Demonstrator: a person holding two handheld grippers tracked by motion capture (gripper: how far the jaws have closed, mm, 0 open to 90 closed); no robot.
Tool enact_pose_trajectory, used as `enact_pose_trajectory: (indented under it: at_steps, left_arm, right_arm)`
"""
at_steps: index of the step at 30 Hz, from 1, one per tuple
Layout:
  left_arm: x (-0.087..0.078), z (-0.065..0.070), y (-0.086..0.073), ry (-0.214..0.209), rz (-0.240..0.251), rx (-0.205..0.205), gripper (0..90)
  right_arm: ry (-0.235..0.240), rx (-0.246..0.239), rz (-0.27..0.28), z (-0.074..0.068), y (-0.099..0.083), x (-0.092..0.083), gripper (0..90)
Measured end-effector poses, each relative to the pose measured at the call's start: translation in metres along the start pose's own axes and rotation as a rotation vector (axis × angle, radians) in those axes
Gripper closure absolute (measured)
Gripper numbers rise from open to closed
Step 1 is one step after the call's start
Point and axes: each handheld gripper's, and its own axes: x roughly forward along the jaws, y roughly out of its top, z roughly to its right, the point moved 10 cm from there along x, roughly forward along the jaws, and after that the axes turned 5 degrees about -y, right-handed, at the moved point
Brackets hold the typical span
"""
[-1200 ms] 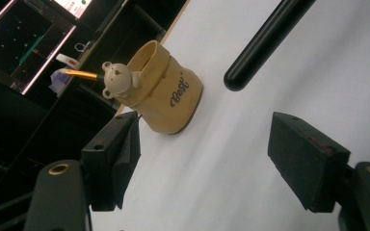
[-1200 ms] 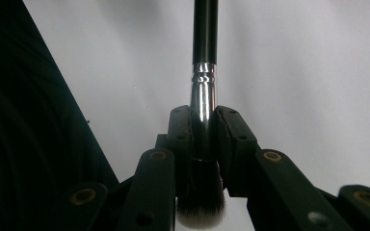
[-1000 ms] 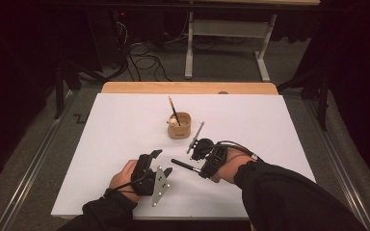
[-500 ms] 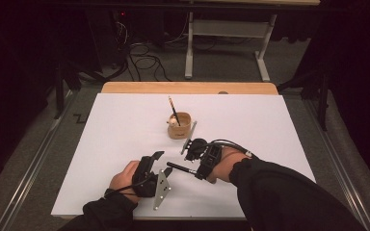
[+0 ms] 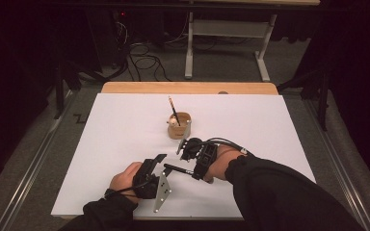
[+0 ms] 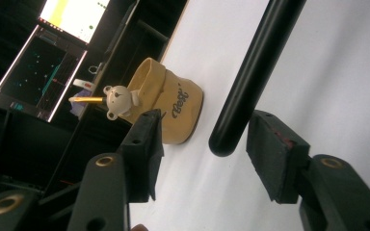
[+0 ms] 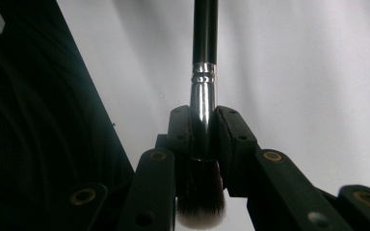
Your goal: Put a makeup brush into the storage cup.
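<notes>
Black brush (image 7: 204,96) bristles in right tongs (image 7: 203,127), handle tip between left tongs (image 6: 202,144)

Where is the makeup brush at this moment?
In the high view the makeup brush is near the table's front edge, clamped at its ferrule by the right claw, its handle end between the left claw's closing jaws.

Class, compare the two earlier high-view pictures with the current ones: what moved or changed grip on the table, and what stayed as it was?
The right tool, shut on the brush, brought its handle end between the left tool's jaws. Those jaws have just been closing around the handle, with gaps showing on both sides of it. The left hand kept its place. The cup with its pencil stayed where it was on the white sheet.
</notes>
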Motion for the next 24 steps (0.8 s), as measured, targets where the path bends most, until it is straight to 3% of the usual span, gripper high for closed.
enact_pose_trajectory:
  at_steps: [24]
  left_arm:
    - [-0.0005, 0.0074, 0.0018, -0.033, 0.002, 0.055, 66.1]
  right_arm:
    - [0.011, -0.023, -0.025, -0.0038, 0.0093, 0.0013, 78.5]
